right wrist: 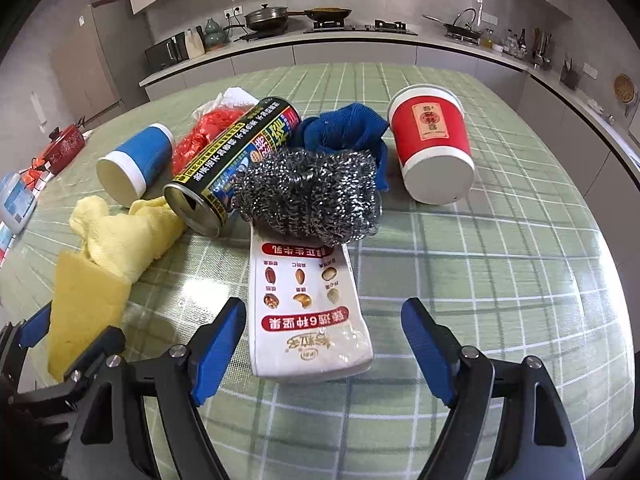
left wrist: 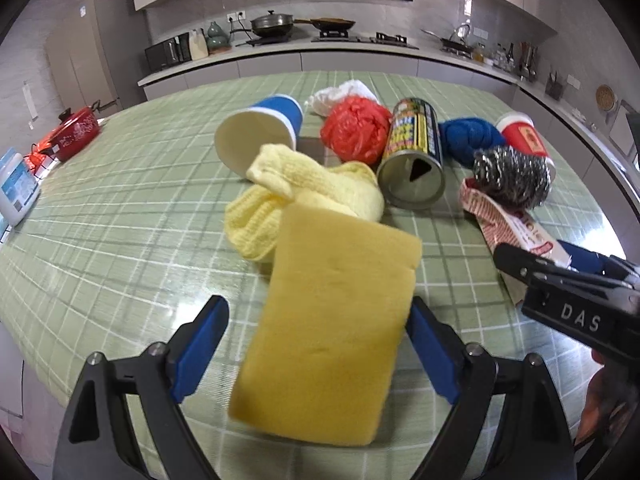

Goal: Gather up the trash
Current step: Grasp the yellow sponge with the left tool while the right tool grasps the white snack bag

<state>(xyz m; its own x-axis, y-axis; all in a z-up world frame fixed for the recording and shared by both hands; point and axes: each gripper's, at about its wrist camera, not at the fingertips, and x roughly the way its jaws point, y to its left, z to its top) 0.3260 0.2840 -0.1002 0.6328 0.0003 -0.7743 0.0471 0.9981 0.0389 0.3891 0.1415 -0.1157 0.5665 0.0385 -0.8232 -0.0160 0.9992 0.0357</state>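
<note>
A yellow sponge (left wrist: 328, 320) lies on the green checked tablecloth (left wrist: 120, 240) between the fingers of my left gripper (left wrist: 316, 344). That gripper is open: the left pad stands clear of the sponge and the right pad is at its edge. My right gripper (right wrist: 324, 348) is open around a flattened white milk carton (right wrist: 308, 312), with gaps on both sides. Behind the carton sit a steel wool scrubber (right wrist: 308, 200), a tipped can (right wrist: 228, 160), a blue cloth (right wrist: 344, 128) and a red paper cup (right wrist: 432, 148). A yellow cloth (left wrist: 304, 192), a blue paper cup (left wrist: 260, 128) and a red mesh bag (left wrist: 356, 128) lie nearby.
A crumpled white bag (left wrist: 340, 94) lies behind the red one. A red pot (left wrist: 76, 132) and a white-and-blue container (left wrist: 16, 188) stand at the table's left edge. A kitchen counter (left wrist: 360, 52) with pans runs along the back wall.
</note>
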